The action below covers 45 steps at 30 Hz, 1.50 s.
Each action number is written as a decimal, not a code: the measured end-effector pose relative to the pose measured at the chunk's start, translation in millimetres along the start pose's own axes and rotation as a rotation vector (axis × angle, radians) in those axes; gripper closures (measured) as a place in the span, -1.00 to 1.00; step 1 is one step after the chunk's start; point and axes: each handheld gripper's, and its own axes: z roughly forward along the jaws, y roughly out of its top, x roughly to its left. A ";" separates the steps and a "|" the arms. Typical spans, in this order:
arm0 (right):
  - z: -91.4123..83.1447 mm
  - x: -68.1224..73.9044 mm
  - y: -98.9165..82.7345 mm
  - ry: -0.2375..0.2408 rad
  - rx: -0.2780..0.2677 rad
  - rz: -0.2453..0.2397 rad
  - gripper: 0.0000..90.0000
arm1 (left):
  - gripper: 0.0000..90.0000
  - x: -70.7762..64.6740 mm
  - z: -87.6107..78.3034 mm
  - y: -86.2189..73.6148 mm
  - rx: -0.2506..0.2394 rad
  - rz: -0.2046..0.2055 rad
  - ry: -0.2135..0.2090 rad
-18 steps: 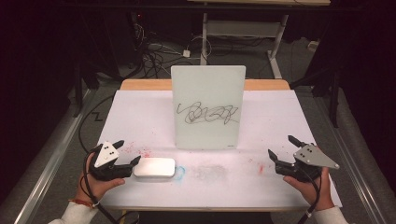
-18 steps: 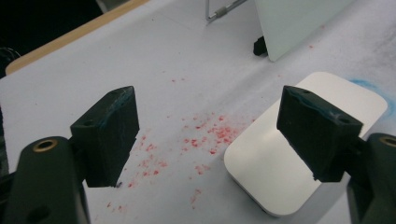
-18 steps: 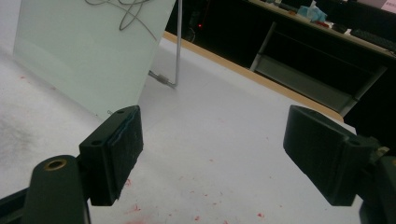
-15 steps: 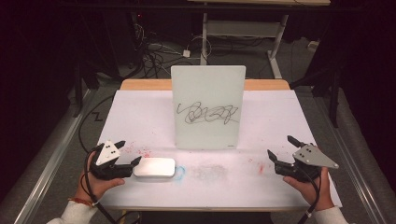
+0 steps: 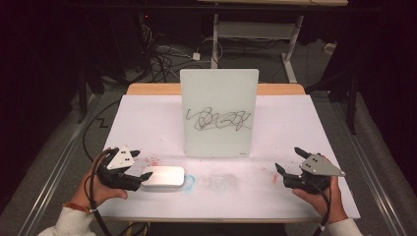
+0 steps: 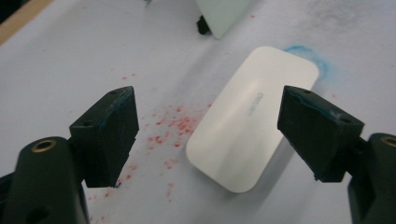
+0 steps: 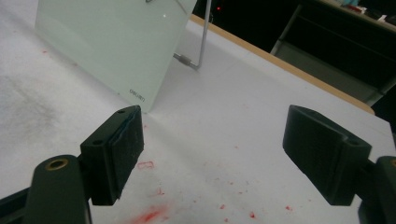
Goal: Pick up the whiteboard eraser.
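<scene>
Now your left tool (image 6: 208, 135), jaws spread, straddles the eraser (image 6: 252, 116); next, clench it, with right tool (image 7: 212, 149) released.

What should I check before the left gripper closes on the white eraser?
1. Left gripper open: ok, fingers spread wide in the left gripper view.
2. White eraser between the fingers: not ok, it lies ahead of them, angled across the gap.
3. Eraser flat on the table: ok.
4. Contact with the eraser: cannot tell; the high view shows the fingertips at its left end.
5. Whiteboard standing upright with its black scribble: ok, apart from the eraser.
6. Right gripper out of the way: ok, open and holding nothing, at the table's right.
</scene>
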 end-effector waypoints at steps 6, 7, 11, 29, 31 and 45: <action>4.1 4.0 -2.1 0.028 0.025 -0.007 -0.53 | -0.56 -12.1 25.6 23.6 0.144 0.120 -0.121; 4.6 4.3 -2.4 0.031 0.027 -0.009 -0.53 | -0.56 -12.5 31.1 26.5 0.171 0.136 -0.135; 5.8 6.2 -3.3 0.047 0.036 -0.015 -0.53 | -0.56 -12.5 49.3 36.4 0.235 0.171 -0.182; 13.3 10.4 -7.3 0.106 0.074 -0.044 -0.52 | -0.49 -6.5 80.6 43.5 0.341 0.262 -0.253; 13.7 10.6 -7.6 0.116 0.075 -0.042 -0.52 | -0.48 -6.8 81.3 43.9 0.346 0.276 -0.252; 16.5 14.2 -9.0 0.154 0.098 -0.049 -0.50 | -0.45 3.9 84.5 44.0 0.331 0.280 -0.334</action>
